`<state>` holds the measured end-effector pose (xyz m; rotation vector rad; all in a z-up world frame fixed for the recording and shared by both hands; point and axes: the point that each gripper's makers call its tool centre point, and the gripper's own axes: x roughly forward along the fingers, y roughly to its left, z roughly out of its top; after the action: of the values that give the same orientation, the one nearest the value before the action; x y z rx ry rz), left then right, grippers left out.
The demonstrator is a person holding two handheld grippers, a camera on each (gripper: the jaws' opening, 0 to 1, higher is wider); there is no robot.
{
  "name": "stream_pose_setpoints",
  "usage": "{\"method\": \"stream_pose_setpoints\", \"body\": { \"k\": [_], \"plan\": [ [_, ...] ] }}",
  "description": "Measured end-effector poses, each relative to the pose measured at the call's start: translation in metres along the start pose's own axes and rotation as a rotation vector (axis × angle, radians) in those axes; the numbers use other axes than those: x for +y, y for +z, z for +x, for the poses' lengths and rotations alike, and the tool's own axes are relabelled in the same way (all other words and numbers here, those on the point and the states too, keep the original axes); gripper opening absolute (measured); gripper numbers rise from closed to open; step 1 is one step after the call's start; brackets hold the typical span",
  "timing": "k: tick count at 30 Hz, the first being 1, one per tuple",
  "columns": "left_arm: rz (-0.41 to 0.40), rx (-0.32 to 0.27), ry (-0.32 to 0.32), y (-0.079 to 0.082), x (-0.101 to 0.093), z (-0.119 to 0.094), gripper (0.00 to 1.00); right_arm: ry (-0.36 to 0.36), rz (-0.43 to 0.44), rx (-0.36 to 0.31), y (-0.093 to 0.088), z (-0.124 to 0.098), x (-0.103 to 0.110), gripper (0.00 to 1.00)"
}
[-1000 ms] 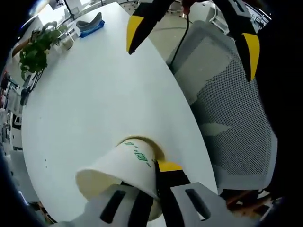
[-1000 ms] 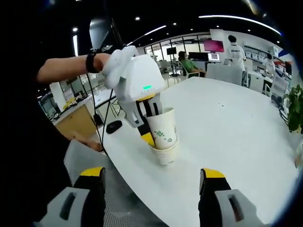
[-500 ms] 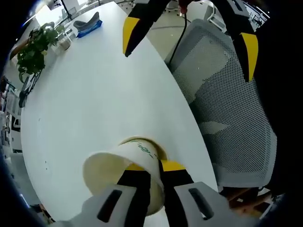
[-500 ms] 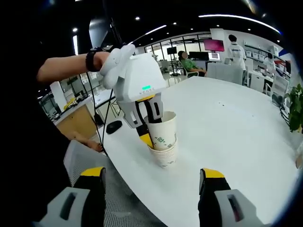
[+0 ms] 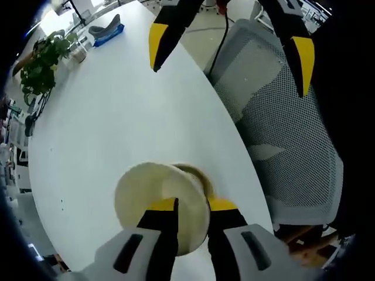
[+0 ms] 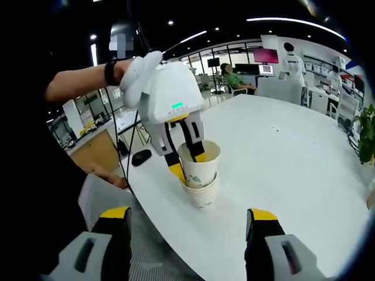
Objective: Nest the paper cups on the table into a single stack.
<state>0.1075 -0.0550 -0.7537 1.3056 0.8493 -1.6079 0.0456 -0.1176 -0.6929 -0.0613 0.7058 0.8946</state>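
In the right gripper view, the left tool [image 6: 186, 161] sits at about 10 o'clock from centre, clamped on the wall of the upper paper cup [image 6: 200, 165], one jaw inside and one outside. That cup sits upright, nested in the lower paper cup [image 6: 202, 193] near the edge of the white bench [image 6: 281, 158]. At 6 o'clock the right tool [image 6: 186, 229] stands wide apart, holding nothing, above a mesh chair [image 6: 117, 216].
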Motion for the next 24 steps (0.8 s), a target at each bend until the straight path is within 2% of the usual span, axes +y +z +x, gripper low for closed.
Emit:
{"method": "stream_pose_setpoints", "body": {
  "k": [24],
  "plan": [
    [-0.003,0.001,0.057,-0.005,0.005,-0.022,0.18,0.008,-0.012,0.008,-0.001,0.001,0.005,0.80]
  ]
}}
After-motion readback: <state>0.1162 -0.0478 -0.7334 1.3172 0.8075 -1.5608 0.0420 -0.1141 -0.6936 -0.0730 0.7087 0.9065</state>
